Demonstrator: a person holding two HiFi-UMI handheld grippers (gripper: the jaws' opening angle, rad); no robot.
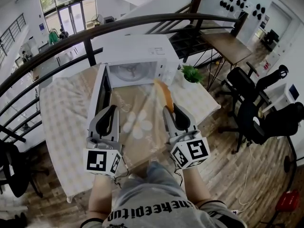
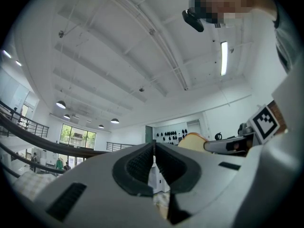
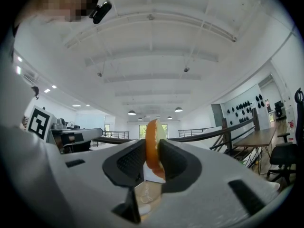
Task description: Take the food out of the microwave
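We are holding the right gripper (image 3: 153,161) with its dark ribbed fingers (image 3: 130,163) clamped on a thin, orange-crusted, pale-faced slice of bread (image 3: 153,139). The slice is standing on edge between the pads and sticking up above them. In the head view the slice of bread is hanging in the air in front of the boxy white microwave (image 1: 142,49). It is outside the cavity and above the worktop (image 1: 61,113), which is wearing a pale checked cloth. The microwave's door (image 1: 101,91) is standing wide open on the left side, and the round glass turntable (image 1: 129,71) is showing inside the cavity.

We are holding the left gripper (image 2: 153,156) beside the right one, apart from it, with both pointing towards the microwave. Its fingers are pressing together with nothing between them. In the left gripper view the bread is showing to the right of these fingers, at the tip of the other gripper.

A small green potted plant (image 1: 191,73) is sitting on the worktop just right of the microwave. A curved black metal railing (image 1: 85,34) is running behind the microwave, and black office chairs (image 1: 247,89) are standing on the wooden floor (image 1: 228,170) well off to the right
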